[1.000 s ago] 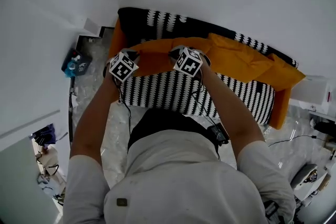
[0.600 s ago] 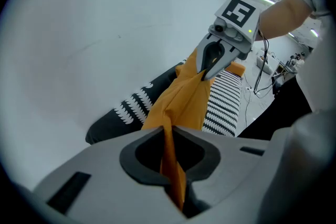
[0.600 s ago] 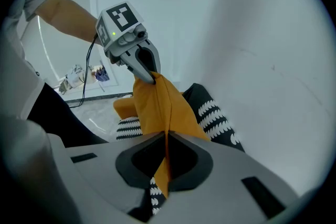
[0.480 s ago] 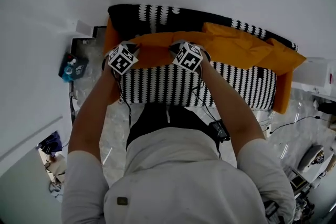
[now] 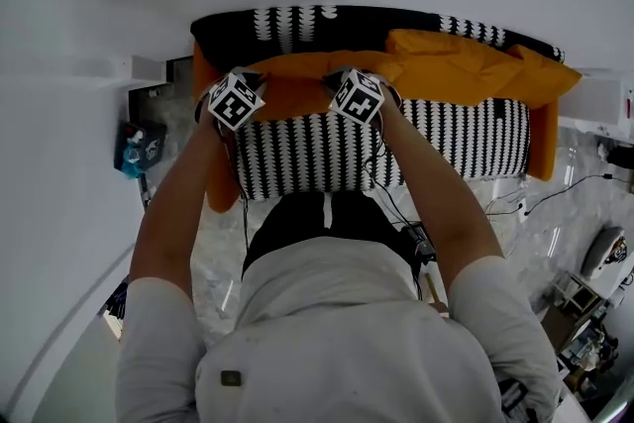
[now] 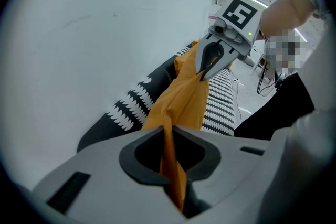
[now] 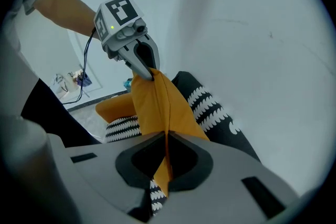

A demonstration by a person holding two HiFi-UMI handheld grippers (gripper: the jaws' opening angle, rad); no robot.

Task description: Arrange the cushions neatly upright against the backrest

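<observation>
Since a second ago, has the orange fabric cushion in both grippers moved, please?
Cannot tell: the view shifted; the orange cushion still lies between black patterned backrest and striped seat.

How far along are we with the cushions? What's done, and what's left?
Done, apparently: the two other orange cushions towards the sofa's right end already lean on the black-and-white backrest, though they look slumped. In hand: the third orange cushion, its top edge pinched by the left gripper and the right gripper. Left: stand it against the backrest, let go, and perhaps straighten the others.
</observation>
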